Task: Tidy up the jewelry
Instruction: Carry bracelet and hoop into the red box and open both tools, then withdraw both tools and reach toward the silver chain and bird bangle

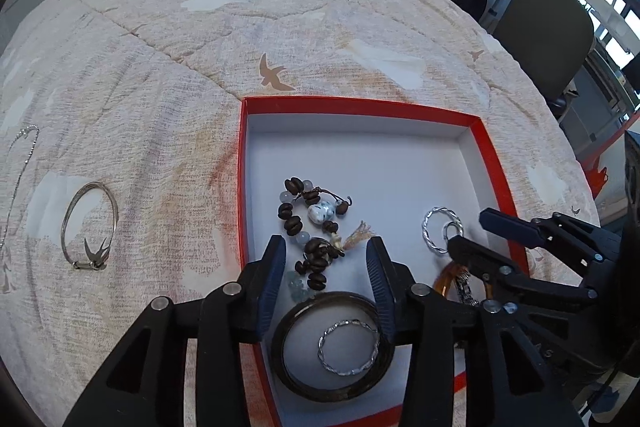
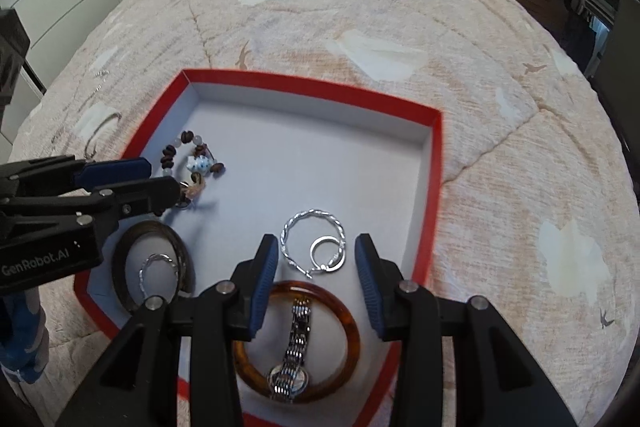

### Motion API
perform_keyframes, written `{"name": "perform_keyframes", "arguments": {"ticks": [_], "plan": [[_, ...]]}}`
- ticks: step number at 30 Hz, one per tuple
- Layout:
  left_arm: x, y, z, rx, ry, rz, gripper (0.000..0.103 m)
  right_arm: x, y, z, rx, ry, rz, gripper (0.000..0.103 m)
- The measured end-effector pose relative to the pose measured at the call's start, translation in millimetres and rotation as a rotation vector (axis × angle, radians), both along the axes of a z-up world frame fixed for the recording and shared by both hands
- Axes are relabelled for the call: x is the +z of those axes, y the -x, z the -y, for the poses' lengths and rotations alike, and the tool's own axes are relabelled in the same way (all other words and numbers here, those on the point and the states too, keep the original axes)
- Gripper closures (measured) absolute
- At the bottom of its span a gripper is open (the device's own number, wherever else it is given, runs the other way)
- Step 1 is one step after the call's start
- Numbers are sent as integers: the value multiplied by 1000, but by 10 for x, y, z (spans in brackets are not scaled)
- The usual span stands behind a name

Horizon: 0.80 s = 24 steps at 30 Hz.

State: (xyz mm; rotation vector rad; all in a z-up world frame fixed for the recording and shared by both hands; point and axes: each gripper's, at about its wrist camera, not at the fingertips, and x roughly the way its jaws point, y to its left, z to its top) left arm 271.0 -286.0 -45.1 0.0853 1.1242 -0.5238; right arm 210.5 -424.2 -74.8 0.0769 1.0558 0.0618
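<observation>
Lying on the bed (image 1: pixel 200 27), the red box (image 2: pixel 436 163) holds a dark bangle (image 1: pixel 280 359) and the beaded bracelet (image 1: pixel 308 227), which sits loose between the left gripper's (image 1: pixel 326 269) parted fingers; the right gripper (image 2: pixel 316 267) hovers empty, fingers apart.

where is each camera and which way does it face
Left wrist: sits on the left gripper, looking steeply down at the red box on the bed, its open fingers over the bead bracelet; the right gripper shows at right.
Right wrist: sits on the right gripper, looking down at hoop earrings and amber bangle; the left gripper enters from left.
Shared: box, bead bracelet, dark bangle, bedspread.
</observation>
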Motion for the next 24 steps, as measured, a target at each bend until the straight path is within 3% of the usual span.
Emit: {"name": "perform_keyframes", "arguments": {"ticks": [2,12,17,24], "plan": [[84,54,-26,5,3,15,52,109,94,29,-14,-5,23,63],[673,497,-312,30,26,99,51,738,630,35,-67,-35,128,62],[985,786,-613,67,-4,160,51,1101,875,-136,-58,-46,193,62],[1323,1257,-1093,154,-55,254,41,1420,1229,-538,-9,-49,250,62]]}}
